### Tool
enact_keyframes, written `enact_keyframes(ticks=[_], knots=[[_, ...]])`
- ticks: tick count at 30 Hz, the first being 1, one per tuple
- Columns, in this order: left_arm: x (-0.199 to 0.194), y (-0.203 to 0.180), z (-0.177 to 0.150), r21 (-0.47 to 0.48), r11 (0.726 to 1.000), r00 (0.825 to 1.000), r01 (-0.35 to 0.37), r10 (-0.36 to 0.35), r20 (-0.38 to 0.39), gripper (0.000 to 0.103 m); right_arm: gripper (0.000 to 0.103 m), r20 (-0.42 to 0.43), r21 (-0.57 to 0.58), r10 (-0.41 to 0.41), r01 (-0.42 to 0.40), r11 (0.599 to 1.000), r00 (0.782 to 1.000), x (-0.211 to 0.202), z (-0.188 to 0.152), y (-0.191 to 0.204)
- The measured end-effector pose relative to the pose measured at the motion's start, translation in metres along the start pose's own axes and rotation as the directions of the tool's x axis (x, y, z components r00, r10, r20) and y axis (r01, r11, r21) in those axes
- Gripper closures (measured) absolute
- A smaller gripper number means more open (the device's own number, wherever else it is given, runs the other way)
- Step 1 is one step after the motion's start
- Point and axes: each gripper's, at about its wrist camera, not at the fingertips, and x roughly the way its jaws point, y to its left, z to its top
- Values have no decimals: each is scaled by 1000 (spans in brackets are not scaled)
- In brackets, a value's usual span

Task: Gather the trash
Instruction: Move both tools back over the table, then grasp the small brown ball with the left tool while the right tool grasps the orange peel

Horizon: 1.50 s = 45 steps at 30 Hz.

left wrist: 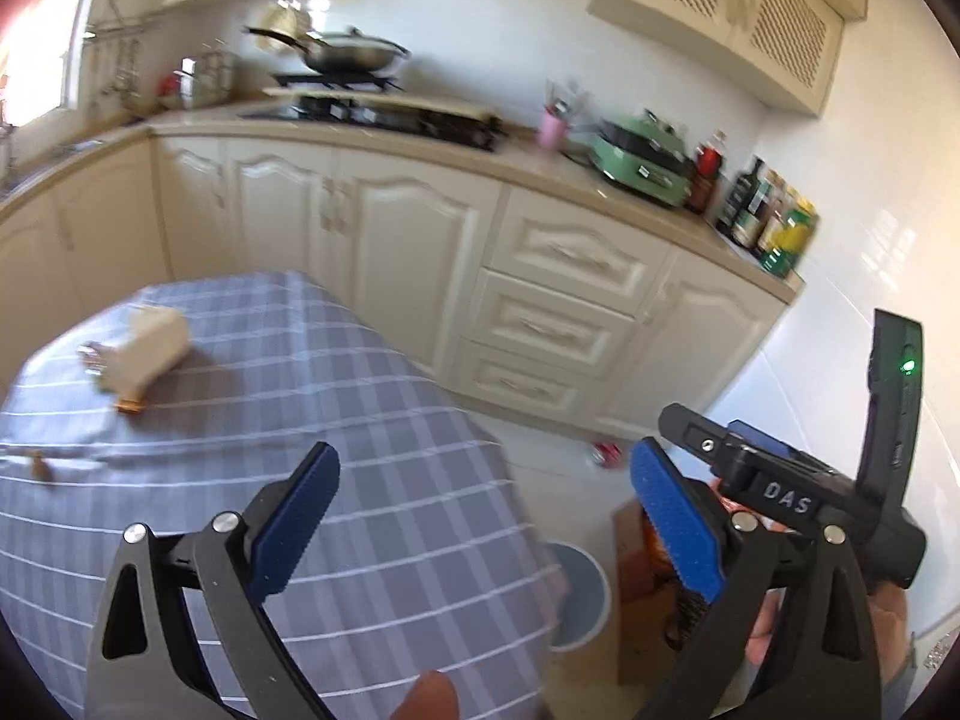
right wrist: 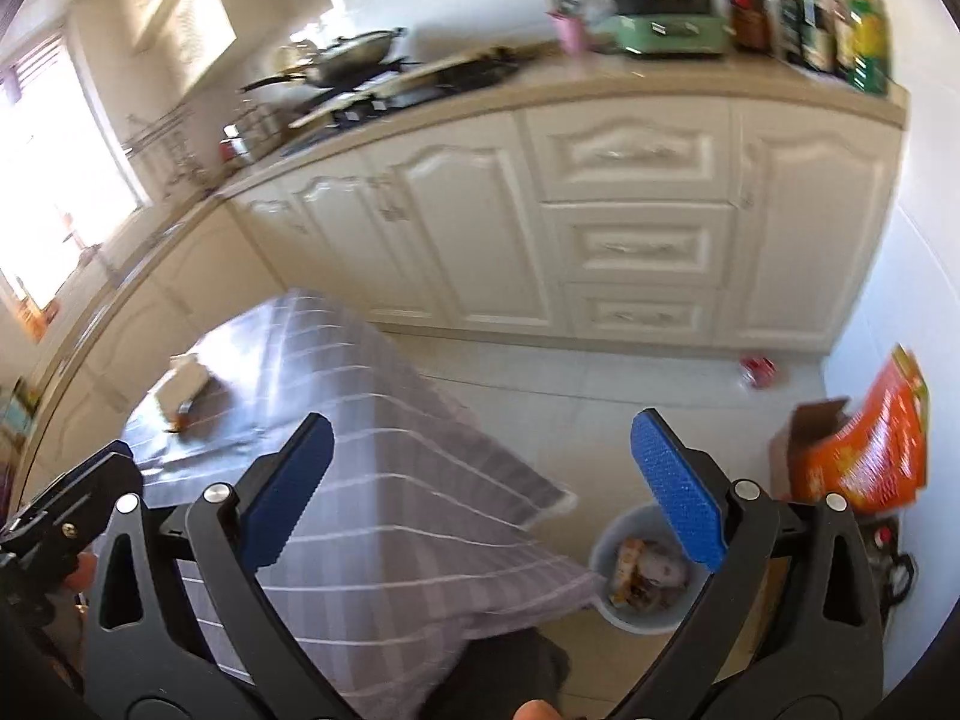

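Observation:
A white crumpled wrapper [left wrist: 150, 348] lies at the far end of the grey checked table [left wrist: 372, 396], with an orange scrap [left wrist: 129, 405] beside it and a brown scrap [left wrist: 41, 467] nearer. My left gripper [left wrist: 480, 516] hovers open over the table's right edge, holding nothing. A pale round bin [right wrist: 642, 570] with several pieces of trash in it stands on the floor, half tucked under the cloth. Above and just left of the bin, my right gripper [right wrist: 480, 486] is open and empty. A red can [right wrist: 757, 371] lies on the floor by the cabinets.
Cream cabinets [right wrist: 636, 240] with a cluttered countertop run along the back. A cardboard box [right wrist: 804, 438] holding an orange packet [right wrist: 864, 450] stands right of the bin against the white wall. A power strip [right wrist: 888, 558] lies near it. A person's fingers hold both tools.

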Motion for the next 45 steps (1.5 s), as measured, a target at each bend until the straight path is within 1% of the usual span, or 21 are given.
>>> enact_keyframes(ticks=[2, 8, 10, 14, 16, 19, 22, 25, 27, 31, 34, 35, 36, 38, 39, 40, 41, 42, 43, 44, 45], knots=[[-19, 23, 2, -5, 998, 998, -59, 59, 38, 8, 6, -2, -45, 32, -32, 998, 999, 1, 0, 29], [-61, 83, 0, -45, 985, 980, -169, 173, 95, 8, 6, -22, -155, 108, -110, 982, 994, 9, -4, 106], [-75, 106, -3, -70, 975, 969, -211, 218, 116, 8, 6, -37, -190, 129, -134, 973, 991, 15, -5, 133], [-95, 154, -10, -121, 944, 937, -307, 322, 132, 8, 6, -70, -246, 164, -177, 953, 984, 27, -12, 174], [-101, 178, -16, -147, 930, 926, -337, 356, 124, 8, 6, -87, -270, 175, -192, 944, 981, 33, -17, 192], [-102, 222, -29, -193, 898, 904, -395, 417, 94, 8, 6, -126, -307, 184, -215, 927, 975, 50, -27, 221], [-93, 265, -41, -238, 866, 886, -439, 461, 44, 8, 6, -169, -331, 188, -236, 914, 968, 73, -34, 244], [-74, 300, -48, -235, 841, 866, -488, 500, -10, 8, 6, -214, -344, 176, -243, 907, 961, 103, -41, 263], [-55, 318, -52, -214, 840, 864, -499, 500, -56, 8, 6, -246, -348, 173, -253, 903, 954, 125, -45, 274], [-24, 338, -55, -177, 850, 868, -496, 484, -111, 8, 6, -298, -365, 159, -266, 892, 941, 159, -55, 294], [-11, 343, -53, -159, 860, 874, -485, 471, -119, 8, 8, -335, -368, 162, -287, 884, 928, 186, -60, 310], [-8, 344, -52, -154, 862, 875, -483, 469, -118, 8, 12, -343, -369, 167, -296, 881, 925, 192, -61, 316], [-5, 345, -50, -149, 868, 880, -474, 460, -119, 11, 17, -347, -373, 165, -298, 879, 923, 199, -62, 321], [2, 345, -48, -134, 878, 886, -459, 443, -137, 34, 25, -354, -379, 156, -294, 877, 922, 214, -65, 332], [6, 346, -47, -123, 880, 884, -460, 441, -153, 40, 31, -361, -381, 156, -298, 875, 919, 220, -66, 336], [13, 346, -47, -108, 884, 884, -456, 434, -175, 48, 35, -368, -384, 152, -299, 873, 917, 227, -69, 341], [18, 344, -47, -88, 883, 879, -461, 440, -185, 50, 38, -349, -399, 146, -288, 870, 926, 228, -70, 344], [19, 342, -47, -77, 887, 882, -455, 436, -181, 55, 50, -341, -409, 144, -284, 867, 929, 228, -70, 346], [19, 340, -47, -71, 892, 886, -446, 428, -179, 63, 60, -330, -417, 138, -275, 866, 934, 229, -71, 348], [19, 339, -46, -68, 894, 888, -442, 425, -176, 76, 67, -326, -415, 139, -274, 868, 935, 229, -70, 348], [20, 338, -46, -70, 894, 888, -442, 426, -174, 76, 68, -329, -410, 145, -280, 868, 933, 228, -71, 347]])
